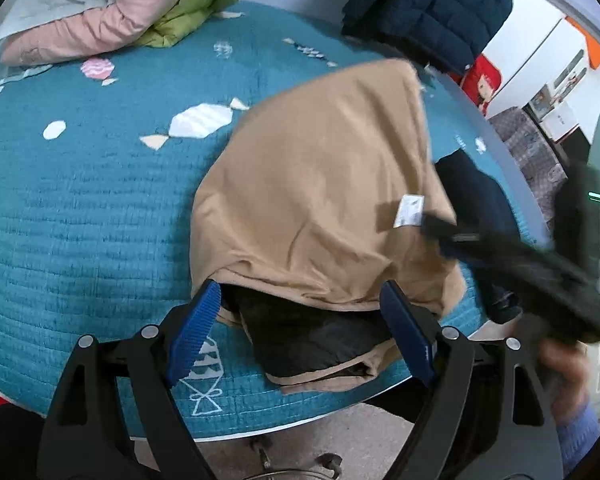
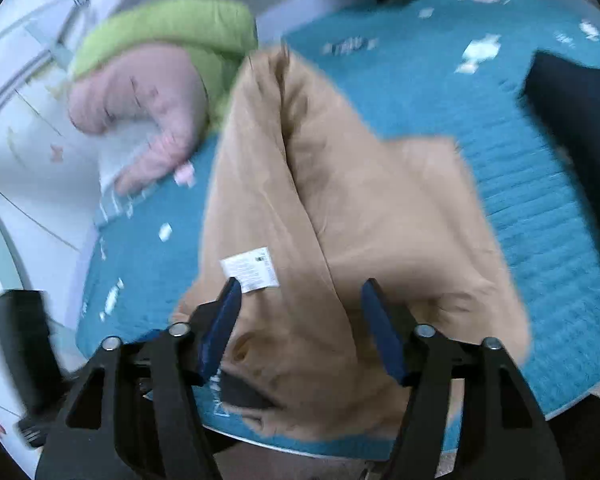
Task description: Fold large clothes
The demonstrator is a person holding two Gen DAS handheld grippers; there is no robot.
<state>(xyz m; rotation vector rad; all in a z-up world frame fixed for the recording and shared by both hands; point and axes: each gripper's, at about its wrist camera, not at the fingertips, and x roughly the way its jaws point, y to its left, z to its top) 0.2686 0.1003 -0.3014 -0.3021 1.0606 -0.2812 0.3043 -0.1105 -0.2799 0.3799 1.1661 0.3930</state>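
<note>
A tan garment (image 1: 324, 184) with a dark lining (image 1: 312, 332) lies folded over on the teal quilted cover (image 1: 84, 216). A white care label (image 1: 408, 210) shows on it. My left gripper (image 1: 300, 320) is open, its blue pads on either side of the garment's near edge. My right gripper (image 2: 300, 320) is open just above the tan garment (image 2: 340, 200), close to the label (image 2: 250, 268). From the left wrist view the right gripper (image 1: 540, 272) appears blurred at the right.
A pink jacket (image 1: 84, 28) and a green jacket (image 1: 196, 4) lie at the far left of the bed. A dark blue quilted jacket (image 1: 432, 8) hangs at the back. A navy garment (image 1: 480, 200) lies right of the tan one. The bed edge and floor (image 1: 340, 436) are near.
</note>
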